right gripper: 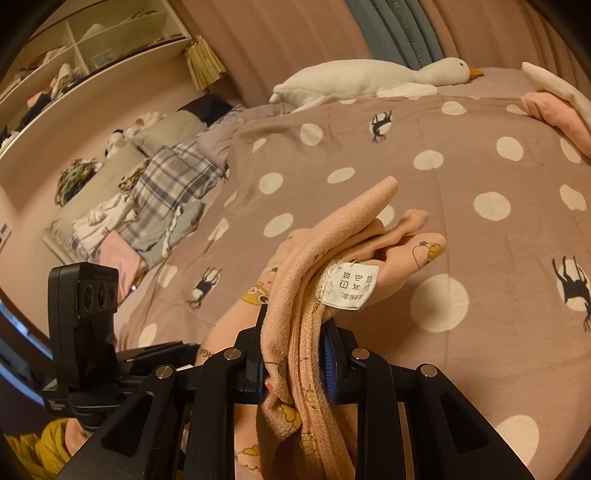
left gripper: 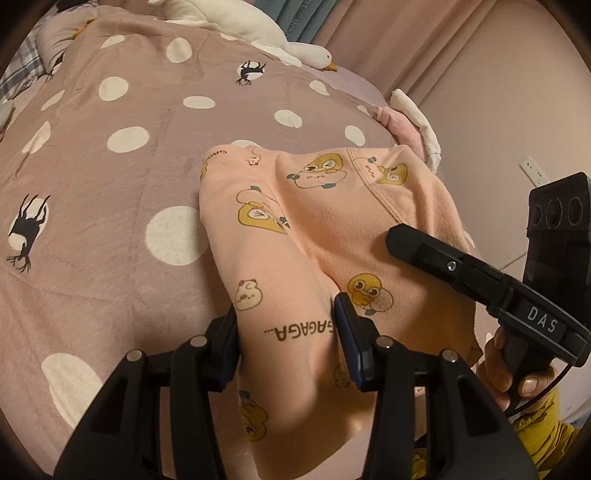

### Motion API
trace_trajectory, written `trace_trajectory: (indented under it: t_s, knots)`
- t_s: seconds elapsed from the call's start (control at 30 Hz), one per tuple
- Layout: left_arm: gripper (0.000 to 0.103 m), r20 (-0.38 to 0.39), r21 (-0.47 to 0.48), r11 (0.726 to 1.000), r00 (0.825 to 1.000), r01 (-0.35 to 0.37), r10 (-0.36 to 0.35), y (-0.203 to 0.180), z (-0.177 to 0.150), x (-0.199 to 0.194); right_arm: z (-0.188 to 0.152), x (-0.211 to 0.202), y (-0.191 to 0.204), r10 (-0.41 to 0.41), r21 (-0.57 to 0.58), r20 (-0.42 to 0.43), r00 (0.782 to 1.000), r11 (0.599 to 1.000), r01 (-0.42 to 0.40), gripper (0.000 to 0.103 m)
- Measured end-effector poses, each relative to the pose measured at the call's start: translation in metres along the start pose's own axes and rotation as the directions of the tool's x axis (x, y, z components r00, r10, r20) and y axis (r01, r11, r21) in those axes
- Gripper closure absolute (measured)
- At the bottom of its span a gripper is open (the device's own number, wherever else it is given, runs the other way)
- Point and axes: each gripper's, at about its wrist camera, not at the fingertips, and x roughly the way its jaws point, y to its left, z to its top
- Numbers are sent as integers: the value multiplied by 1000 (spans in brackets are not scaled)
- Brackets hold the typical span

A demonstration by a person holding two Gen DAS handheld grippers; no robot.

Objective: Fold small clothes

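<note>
The peach printed garment (left gripper: 332,221) hangs lifted between both grippers above the polka-dot bedspread (left gripper: 110,166), its far end draped back down onto the bed ahead. The left gripper (left gripper: 288,339) is clenched on a printed stretch of it, and the right gripper (right gripper: 295,354) pinches a bunched hem beside the care label (right gripper: 352,286). Its long axis looks to run away from both hands toward the bed's middle, so a fold would likely carry the held edge forward. The open bedspread ahead offers room. A folded pink cloth (left gripper: 402,129) lies near to the right, and a plush goose (left gripper: 258,33) rests well apart at the far edge.
</note>
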Motion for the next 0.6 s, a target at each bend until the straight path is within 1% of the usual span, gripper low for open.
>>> trace_trajectory:
  t_s: [0.23, 0.6]
  knots:
    - [58, 12, -19, 1000, 1000, -6, 6, 10, 0, -4, 5, 10, 10, 2, -22, -15, 1000, 1000, -2, 77]
    - [58, 25, -11, 1000, 999, -21, 21, 21, 20, 0, 12, 17, 14, 3, -35, -9, 1000, 999, -3, 77]
